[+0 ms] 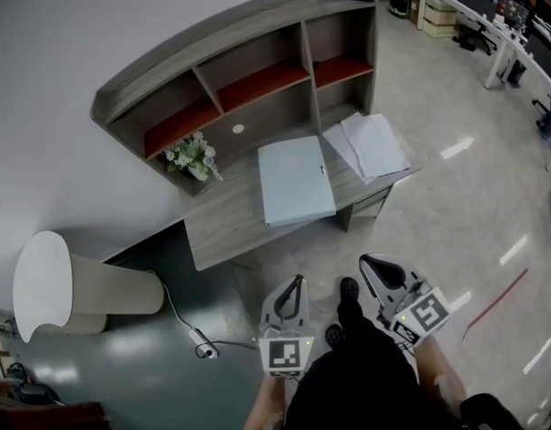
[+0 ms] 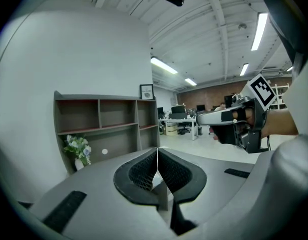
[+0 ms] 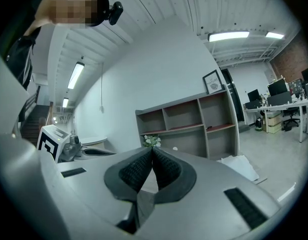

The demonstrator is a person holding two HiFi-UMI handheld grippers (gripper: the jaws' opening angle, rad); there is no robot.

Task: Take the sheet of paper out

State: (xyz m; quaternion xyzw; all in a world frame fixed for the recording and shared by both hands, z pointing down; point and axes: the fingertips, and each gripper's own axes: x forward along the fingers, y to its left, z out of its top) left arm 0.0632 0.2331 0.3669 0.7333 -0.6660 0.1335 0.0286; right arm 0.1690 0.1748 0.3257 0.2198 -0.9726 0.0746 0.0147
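Open office floor (image 1: 436, 213) is lying between you and the desk (image 1: 221, 227). A closed blue folder (image 1: 296, 180), likely hiding the sheet, is sitting straight ahead of your left gripper (image 1: 298, 280), with loose sheets (image 1: 369, 144) ahead of your right gripper (image 1: 366, 262). You are holding both pinched shut, empty.

Cool, even indoor light fills all 3 views, coming from long ceiling tubes (image 2: 259, 31) that show in both gripper views. The glossy floor (image 1: 436, 227) throws back pale streaks of glare in the head view (the brightest lie right of the tabletop (image 1: 226, 225)). Shadows are soft, and the bays of the shelf unit (image 1: 257, 88) sit dim. Both gripper views bulge strongly and go black at the corners; the body of the left gripper (image 2: 157, 156), close to the lens, looks slightly soft.
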